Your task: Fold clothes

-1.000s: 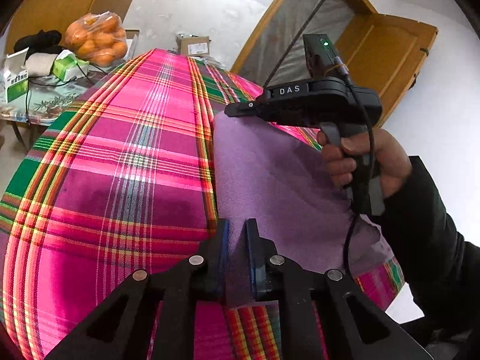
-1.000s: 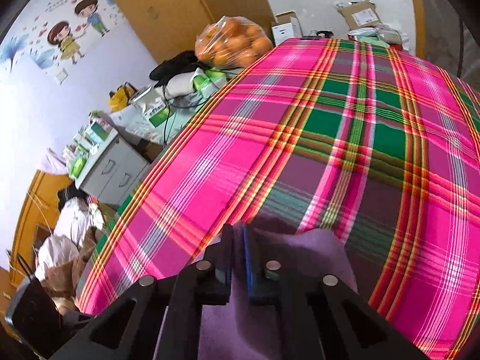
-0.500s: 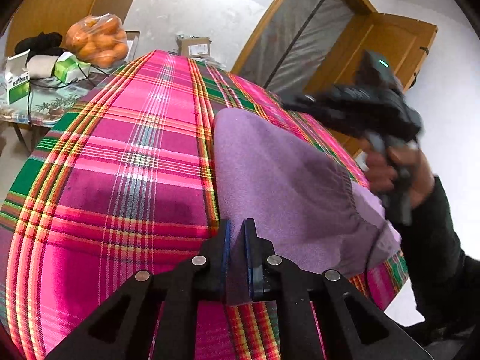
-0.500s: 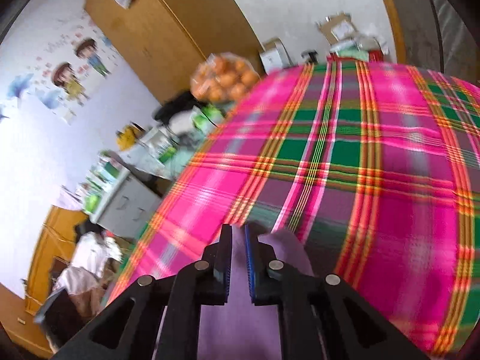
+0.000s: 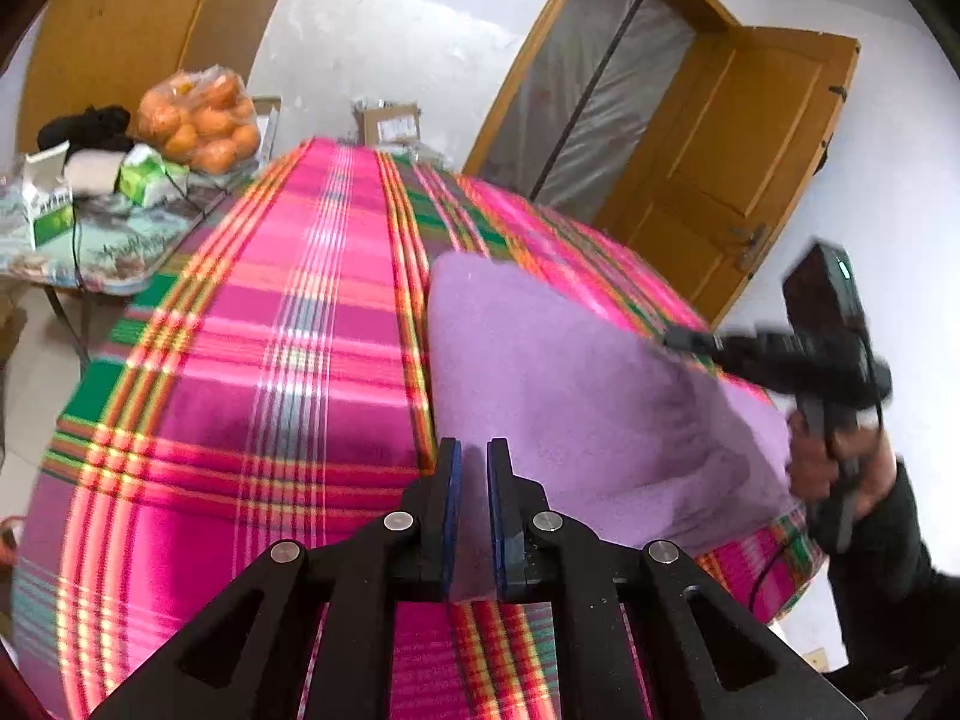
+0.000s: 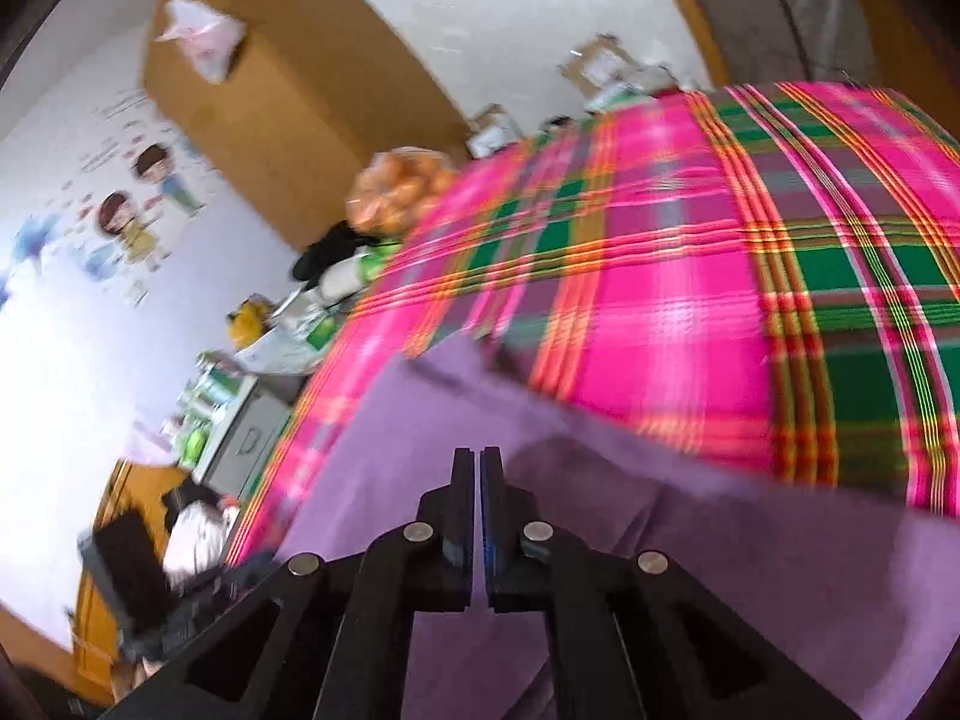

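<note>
A purple garment lies on the pink and green plaid cloth, reaching from the near edge toward the middle. My left gripper is shut on its near edge, cloth pinched between the blue pads. In the left wrist view the right gripper, held by a hand at the far right, pinches the garment's right side. In the right wrist view, which is motion-blurred, my right gripper is shut on the purple garment, and the fabric spreads below and around the fingers.
A bag of oranges, small cartons and a cable lie on a side table beyond the plaid cloth's left edge. A cardboard box sits at the far end. An open wooden door stands at the right.
The right gripper has swung from the garment's far end back and down to the near right, carrying the purple fabric with it. The left gripper has kept its hold in place.
</note>
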